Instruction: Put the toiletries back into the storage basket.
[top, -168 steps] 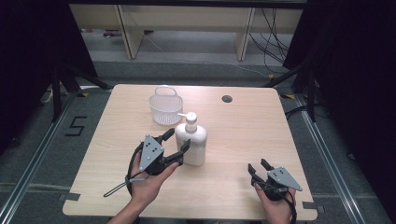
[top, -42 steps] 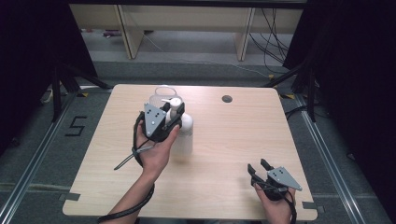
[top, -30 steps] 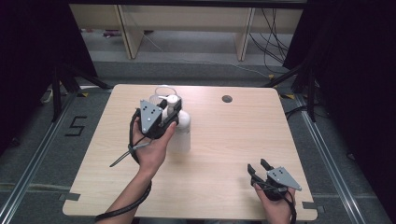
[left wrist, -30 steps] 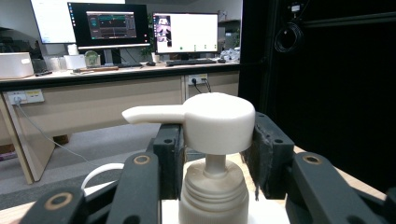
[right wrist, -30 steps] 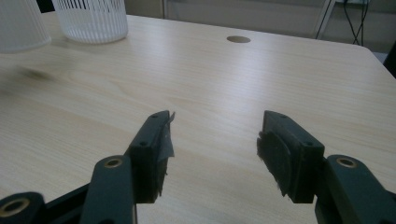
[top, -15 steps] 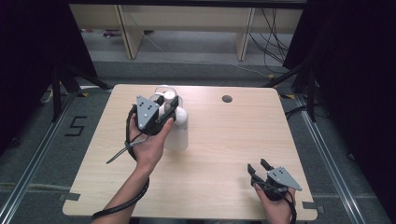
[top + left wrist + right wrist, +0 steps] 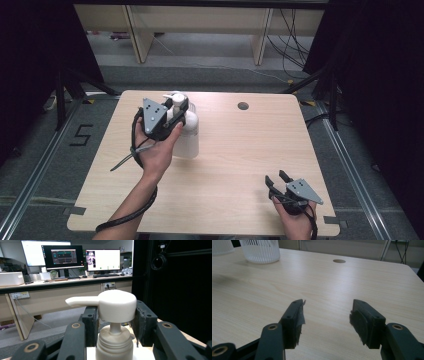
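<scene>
A white pump bottle point(image 7: 189, 134) hangs in the air over the far left part of the table, held by its top. My left gripper point(image 7: 174, 107) is shut on the pump head point(image 7: 116, 305), with one black pad point(image 7: 143, 323) on each side of it and the spout pointing left. The threaded neck point(image 7: 113, 345) shows below the jaws. My right gripper point(image 7: 276, 177) rests near the table's front right edge. In the right gripper view it point(image 7: 325, 315) stands open with bare wood between its fingers.
A white ribbed basket point(image 7: 259, 250) stands on the wooden table point(image 7: 240, 150) at the far left, mostly hidden behind the left gripper in the high view. A round cable hole point(image 7: 243, 106) sits at the far edge. Desks with monitors point(image 7: 62, 257) stand beyond.
The left hand has lifted the pump bottle off the table and carried it away from the person, up to the basket. The right gripper has stayed in place and open.
</scene>
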Tool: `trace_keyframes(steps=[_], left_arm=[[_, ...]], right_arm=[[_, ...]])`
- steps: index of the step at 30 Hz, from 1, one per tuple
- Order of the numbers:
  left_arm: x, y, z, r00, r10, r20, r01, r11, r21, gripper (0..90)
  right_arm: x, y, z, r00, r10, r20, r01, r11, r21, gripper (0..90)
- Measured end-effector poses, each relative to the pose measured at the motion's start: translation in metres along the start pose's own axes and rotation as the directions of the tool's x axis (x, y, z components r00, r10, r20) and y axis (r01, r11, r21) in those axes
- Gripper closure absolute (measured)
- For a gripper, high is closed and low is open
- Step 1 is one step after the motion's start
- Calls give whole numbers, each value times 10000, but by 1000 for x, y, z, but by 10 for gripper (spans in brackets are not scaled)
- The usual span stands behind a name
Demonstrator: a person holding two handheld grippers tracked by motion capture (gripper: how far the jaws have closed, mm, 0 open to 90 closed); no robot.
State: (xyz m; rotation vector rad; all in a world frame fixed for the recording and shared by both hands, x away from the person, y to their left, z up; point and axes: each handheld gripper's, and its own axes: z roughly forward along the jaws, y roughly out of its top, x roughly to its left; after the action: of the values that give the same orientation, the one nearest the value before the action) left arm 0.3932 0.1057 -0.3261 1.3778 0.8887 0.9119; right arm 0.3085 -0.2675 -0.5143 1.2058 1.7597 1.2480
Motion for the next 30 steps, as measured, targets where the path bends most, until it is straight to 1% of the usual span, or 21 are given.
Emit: trace_keyframes(steps=[1,10,11,14,15,24,26,27,29,30], left_arm=[[1,1,0,10000,-15,8,15,10000,-34,595],[4,9,1,10000,56,-20,-56,9999,-102,595],[5,11,2,10000,6,-26,-7,9999,-140,595],[6,12,3,10000,25,-26,-26,9999,-131,595],[7,13,4,10000,-50,-33,49,9999,-164,595],[11,18,5,9999,-36,-152,33,9998,-203,595],[12,19,6,9998,-37,-175,33,9998,-203,595],[13,20,7,9998,-57,-182,53,9997,-220,594],[15,20,8,9997,-68,-221,64,9998,-202,595],[15,20,9,9997,-62,-234,58,9998,-191,594]], right_arm=[[1,0,-1,9999,100,73,-101,9999,50,438],[2,0,0,10000,71,59,-72,10000,23,438],[1,0,0,9999,84,66,-85,10000,50,438],[2,0,0,10000,59,62,-59,10000,30,439],[2,0,0,10000,49,26,-49,10000,73,439],[2,0,0,10000,65,68,-66,10000,26,439],[2,0,0,10000,43,27,-44,10000,83,440],[3,0,-1,9998,160,99,-162,9997,199,440],[2,0,-1,9999,134,14,-134,9998,126,440],[1,0,0,10000,36,38,-36,10000,83,440]])
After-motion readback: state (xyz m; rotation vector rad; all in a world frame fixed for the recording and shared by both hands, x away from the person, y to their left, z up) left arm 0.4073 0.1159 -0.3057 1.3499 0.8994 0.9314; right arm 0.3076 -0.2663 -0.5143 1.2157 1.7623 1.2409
